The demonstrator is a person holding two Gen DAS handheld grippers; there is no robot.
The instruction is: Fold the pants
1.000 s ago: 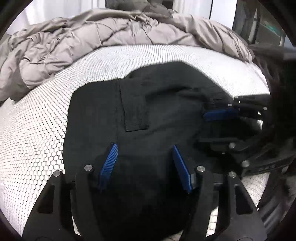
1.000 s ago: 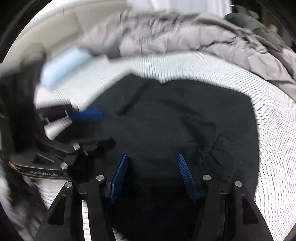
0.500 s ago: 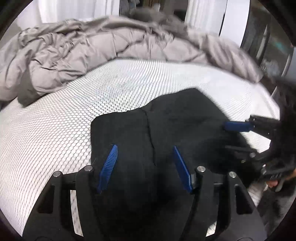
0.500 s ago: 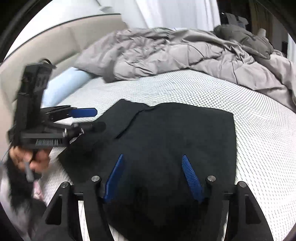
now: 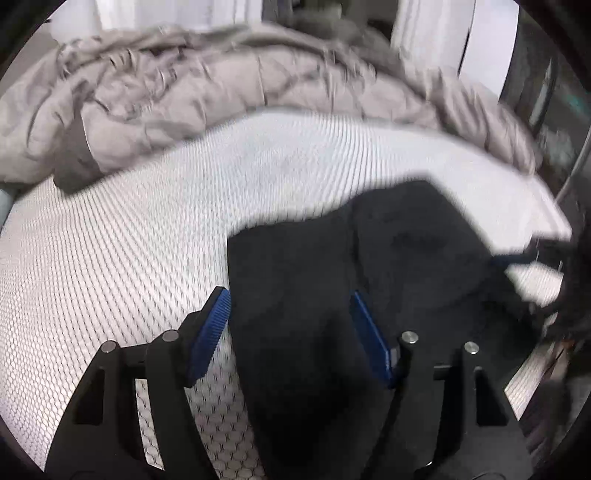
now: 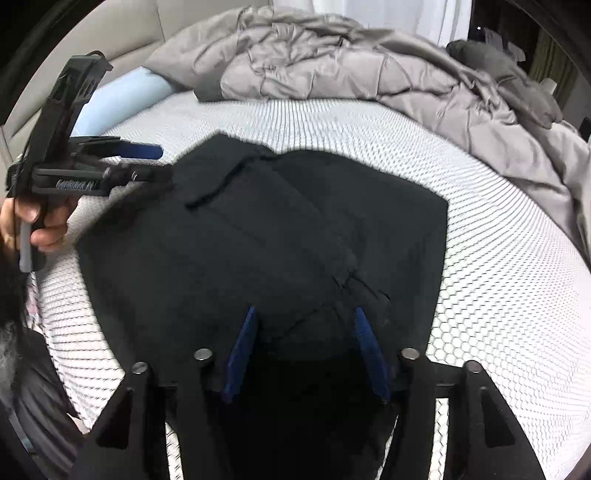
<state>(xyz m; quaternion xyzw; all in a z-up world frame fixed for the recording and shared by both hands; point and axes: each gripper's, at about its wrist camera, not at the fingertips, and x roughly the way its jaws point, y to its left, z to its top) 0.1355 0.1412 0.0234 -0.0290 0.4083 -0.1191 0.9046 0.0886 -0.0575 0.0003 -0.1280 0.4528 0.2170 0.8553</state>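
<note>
On the white honeycomb-mesh bed (image 6: pixel 498 258), before the rumpled grey quilt (image 6: pixel 351 62), lie the folded black cloth pants (image 6: pixel 295 229), long axis running away from both tongs. Right tongs (image 6: pixel 304 350), apart, over the near edge; left tongs (image 5: pixel 291 332), apart, at the left edge.

White honeycomb-pattern mattress cover (image 6: pixel 498 280) with a rumpled grey quilted duvet (image 6: pixel 332 62) bunched along its far side, a light blue pillow (image 6: pixel 122 99) at far left, white curtains (image 6: pixel 388 14) behind.
</note>
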